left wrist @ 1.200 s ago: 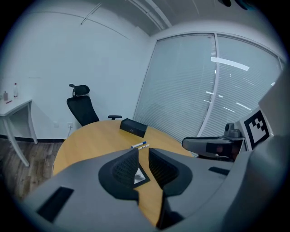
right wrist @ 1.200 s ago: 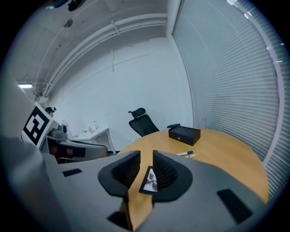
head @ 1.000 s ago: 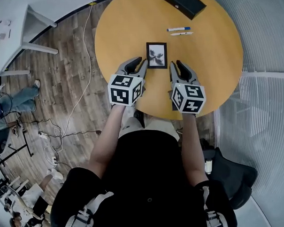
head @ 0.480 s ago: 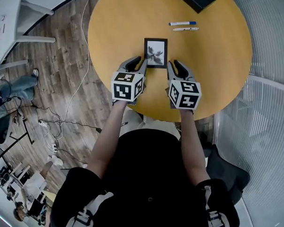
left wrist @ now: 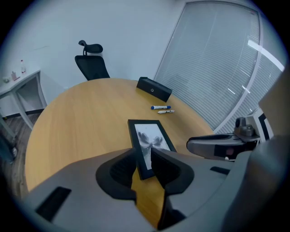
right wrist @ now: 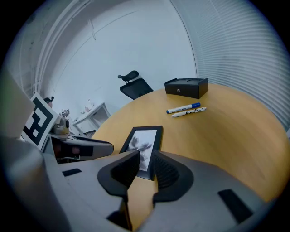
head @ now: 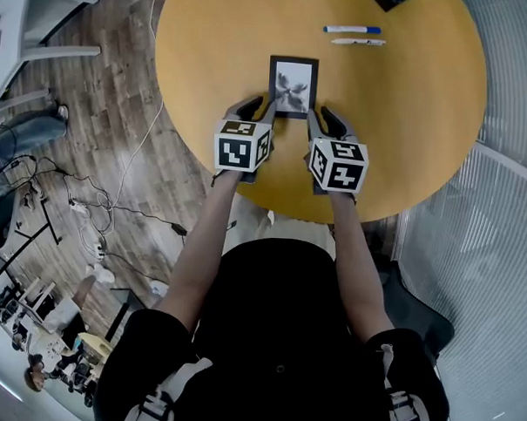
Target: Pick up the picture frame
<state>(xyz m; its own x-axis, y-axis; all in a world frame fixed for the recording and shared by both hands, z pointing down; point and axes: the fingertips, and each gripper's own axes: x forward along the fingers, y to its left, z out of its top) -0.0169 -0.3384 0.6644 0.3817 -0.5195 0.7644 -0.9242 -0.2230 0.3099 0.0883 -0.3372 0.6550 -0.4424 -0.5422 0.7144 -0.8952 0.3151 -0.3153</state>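
Note:
A black picture frame (head: 293, 86) with a grey flower print lies flat on the round wooden table (head: 407, 124). My left gripper (head: 257, 109) sits at the frame's near left corner and my right gripper (head: 325, 122) at its near right corner. In the left gripper view the frame (left wrist: 152, 136) shows just beyond the left gripper (left wrist: 144, 158), whose jaws stand a little apart with nothing held. In the right gripper view the right gripper (right wrist: 146, 164) has just been opening; nothing is between its jaws, and the frame (right wrist: 147, 141) lies just past them.
A blue-capped marker (head: 352, 29) and a white pen (head: 358, 42) lie beyond the frame. A black box (right wrist: 186, 87) stands at the table's far edge, with an office chair (left wrist: 93, 63) behind it. Cables (head: 88, 224) trail over the wooden floor at the left.
Both grippers have moved forward and down to the frame's near end, one at each corner. The frame has not moved on the table.

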